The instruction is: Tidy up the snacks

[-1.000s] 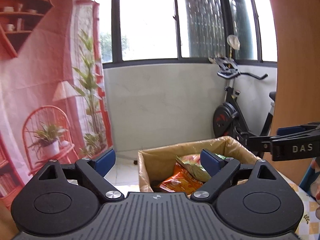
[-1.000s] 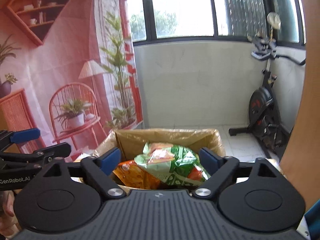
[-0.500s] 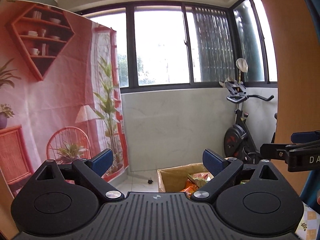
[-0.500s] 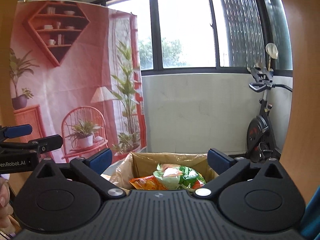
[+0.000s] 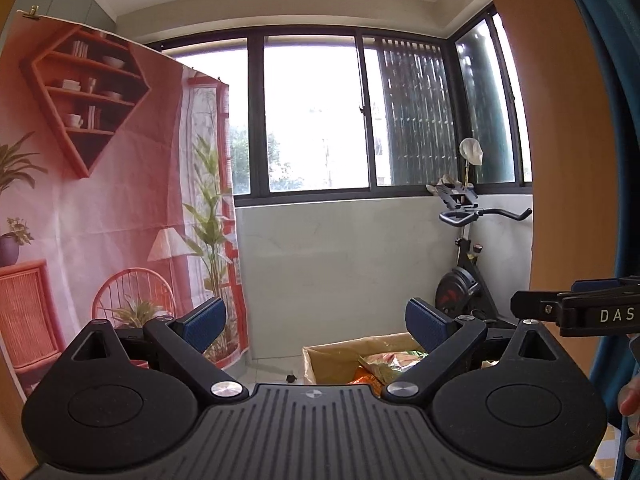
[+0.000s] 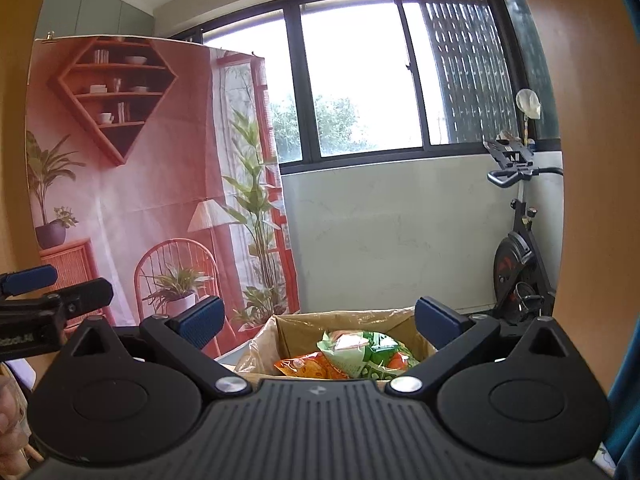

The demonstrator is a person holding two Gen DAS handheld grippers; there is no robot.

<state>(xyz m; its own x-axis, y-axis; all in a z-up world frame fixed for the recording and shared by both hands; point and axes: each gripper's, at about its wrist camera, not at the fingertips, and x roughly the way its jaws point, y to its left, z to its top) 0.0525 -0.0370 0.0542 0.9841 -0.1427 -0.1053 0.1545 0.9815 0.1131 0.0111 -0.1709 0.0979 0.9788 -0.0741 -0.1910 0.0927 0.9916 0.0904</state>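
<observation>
Snacks (image 6: 352, 354), crinkled green and orange bags, fill box (image 6: 344, 322); both hand-held grippers spread.

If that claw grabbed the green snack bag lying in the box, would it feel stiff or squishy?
Probably squishy: the green bag looks puffed and creased, so it should crumple and sag. Its glossy film may be a bit slippery. It is likely light for its size, since it rests on top of the orange bag in the box without visibly flattening it.

Orange snack bag (image 6: 306, 366) — green one (image 6: 366, 350) — brown box (image 6: 344, 322).
</observation>
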